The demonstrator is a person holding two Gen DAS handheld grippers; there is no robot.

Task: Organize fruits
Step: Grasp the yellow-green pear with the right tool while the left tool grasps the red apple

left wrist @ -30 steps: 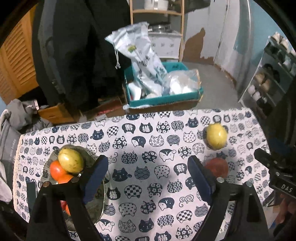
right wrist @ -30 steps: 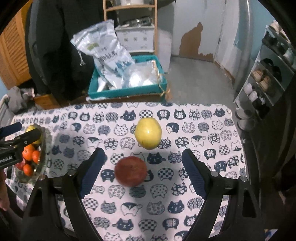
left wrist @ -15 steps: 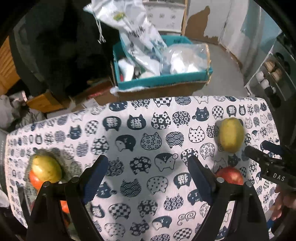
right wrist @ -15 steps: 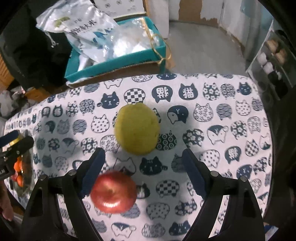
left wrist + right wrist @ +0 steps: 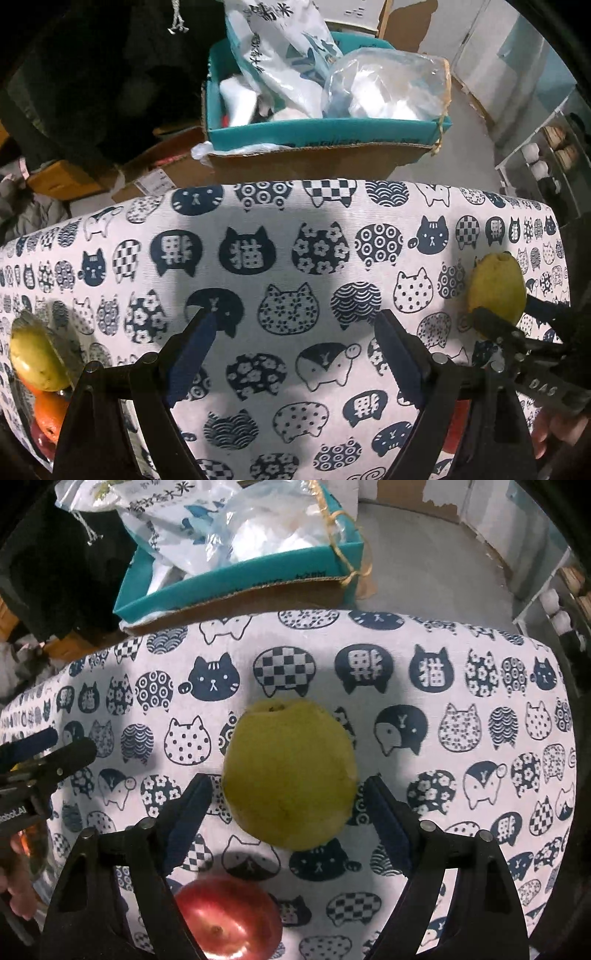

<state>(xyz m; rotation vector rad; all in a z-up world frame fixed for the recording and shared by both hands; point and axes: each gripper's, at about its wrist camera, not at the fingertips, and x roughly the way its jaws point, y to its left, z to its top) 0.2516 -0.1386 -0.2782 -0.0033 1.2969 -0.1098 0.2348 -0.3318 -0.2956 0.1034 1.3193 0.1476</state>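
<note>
A yellow-green pear (image 5: 290,775) lies on the cat-print tablecloth (image 5: 461,686). My right gripper (image 5: 290,794) is open with its jaws on either side of the pear, not touching it. A red apple (image 5: 229,919) lies just below, under the left finger. In the left wrist view the same pear (image 5: 496,291) is at the right edge, with the right gripper's fingers in front of it. My left gripper (image 5: 295,332) is open and empty over the cloth. At the far left a bowl holds another pear (image 5: 37,360) and oranges (image 5: 48,413).
A teal cardboard box (image 5: 325,131) with plastic bags stands on the floor beyond the table's far edge. A shoe rack (image 5: 546,155) is at the right. The left gripper's fingers show at the left edge of the right wrist view (image 5: 48,760).
Both grippers have moved forward and down toward the table. The right gripper has come around the pear, and the apple has slid to the bottom of its view. The bowl has shifted to the left edge.
</note>
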